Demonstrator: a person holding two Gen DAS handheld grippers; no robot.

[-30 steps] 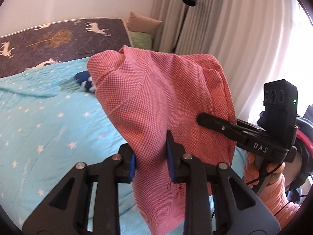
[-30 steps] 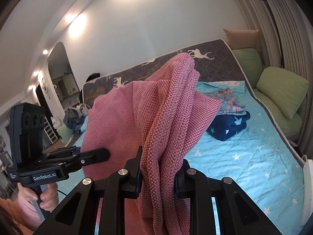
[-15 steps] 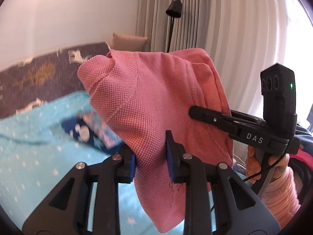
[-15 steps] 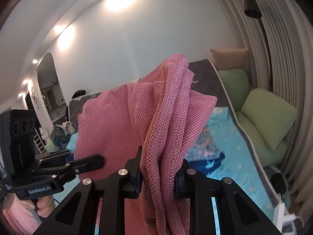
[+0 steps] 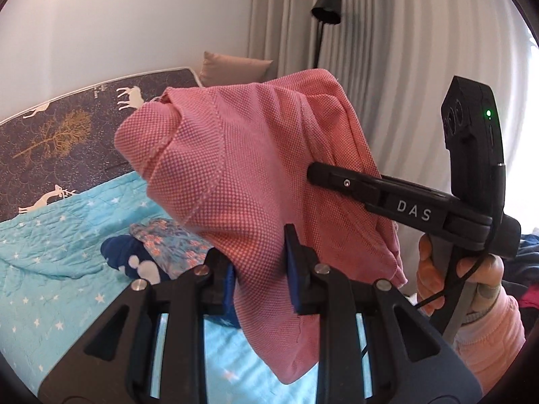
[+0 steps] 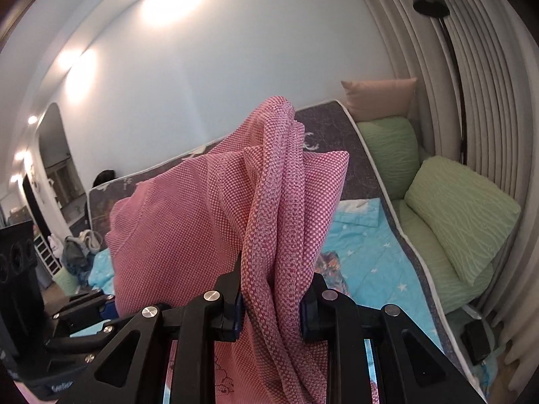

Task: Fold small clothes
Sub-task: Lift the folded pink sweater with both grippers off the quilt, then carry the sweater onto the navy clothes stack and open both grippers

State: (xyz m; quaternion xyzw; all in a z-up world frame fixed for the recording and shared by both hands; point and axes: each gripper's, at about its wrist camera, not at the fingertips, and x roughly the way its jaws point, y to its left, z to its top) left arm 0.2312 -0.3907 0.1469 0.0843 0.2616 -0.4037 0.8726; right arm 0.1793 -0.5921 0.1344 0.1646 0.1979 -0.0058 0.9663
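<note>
Pink knit top (image 5: 249, 175) up in air above bed (image 5: 50, 235), held by both grippers. Left gripper (image 5: 259, 262) clenched on bunch of pink cloth; rest hangs down between its fingers. Right gripper (image 6: 271, 298) clenched on thick fold of same top (image 6: 276, 202). In left view, right gripper (image 5: 337, 176) pokes in from side, tip against cloth, hand (image 5: 471, 282) on its handle. Small folded clothes (image 5: 155, 252), blue and flowery, lie on blue star blanket. Green pillows (image 6: 454, 215) by curtain (image 6: 488, 94).
</note>
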